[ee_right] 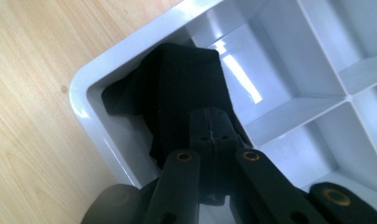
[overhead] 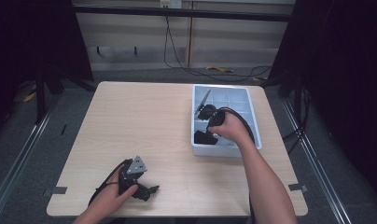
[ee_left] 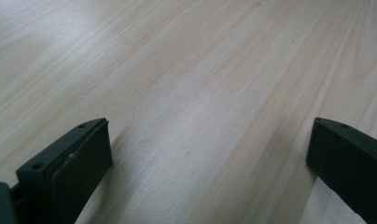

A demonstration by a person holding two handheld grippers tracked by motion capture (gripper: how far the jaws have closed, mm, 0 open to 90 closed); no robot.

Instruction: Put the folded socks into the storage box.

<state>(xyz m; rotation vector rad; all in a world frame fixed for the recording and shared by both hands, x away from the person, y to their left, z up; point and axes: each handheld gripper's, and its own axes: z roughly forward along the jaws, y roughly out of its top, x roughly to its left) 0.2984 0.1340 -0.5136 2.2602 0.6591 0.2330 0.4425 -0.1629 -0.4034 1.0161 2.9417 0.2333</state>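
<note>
**Fig. — Black cloth gripped in the corner cell of the divided tray**

Table (overhead: 144, 130): light wood, bare apart from the items below. Divided tray (overhead: 250, 108): pale grey plastic w/ several open cells, standing near the table's far right corner, long side roughly parallel to the right edge. Right gripper (ee_right: 209, 122): reaching into the tray's near-left corner cell; its fingers are pressed together, clamped on a fold of the black cloth (ee_right: 186, 79). The cloth sits bunched in that cell, against the tray's corner wall, partly folded over itself. A second dark item lies in the cells farther back in the high view; too small to identify. Left gripper (overhead: 151, 190): resting near the table's front edge, left of centre; fingers wide apart, nothing btw. them, bare wood beneath.

Risks, as judged from this pose: the grip takes a fold only, so on lifting the cloth could slip free or trail and snag on a cell divider. The tray looks light and is unheld by the left gripper; a snagged pull may drag or tip it toward the right edge.
</note>
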